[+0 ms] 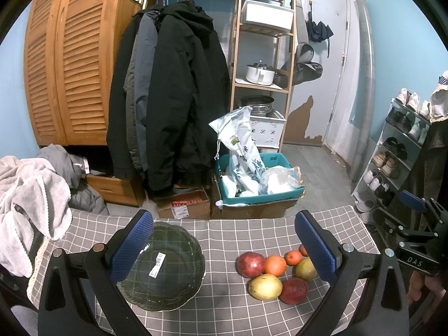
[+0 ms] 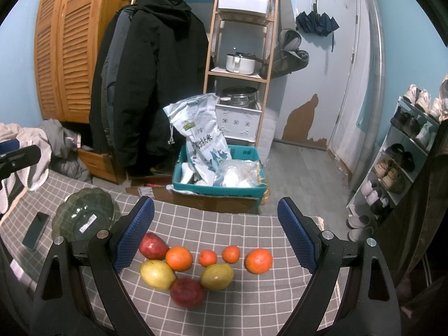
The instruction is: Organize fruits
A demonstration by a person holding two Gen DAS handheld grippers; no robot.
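Observation:
A green glass plate (image 1: 168, 268) with a white sticker lies on the grey checked tablecloth (image 1: 224, 308); it also shows in the right wrist view (image 2: 84, 215). Right of it lie several fruits: a red apple (image 1: 251, 264), an orange (image 1: 275, 265), a yellow mango (image 1: 265, 286) and another red apple (image 1: 294, 290). In the right wrist view they are the apple (image 2: 152, 245), orange (image 2: 178, 258), mango (image 2: 156, 274) and a separate orange (image 2: 259, 260). My left gripper (image 1: 224, 249) is open and empty above the plate and fruits. My right gripper (image 2: 215, 238) is open and empty above the fruits.
A dark phone (image 2: 35, 230) lies left of the plate. A grey blanket (image 1: 30, 196) hangs over the table's left end. Beyond the far edge stand cardboard boxes (image 1: 257, 196), hanging coats (image 1: 173, 98), a wooden shelf (image 1: 263, 56) and a shoe rack (image 1: 397, 151).

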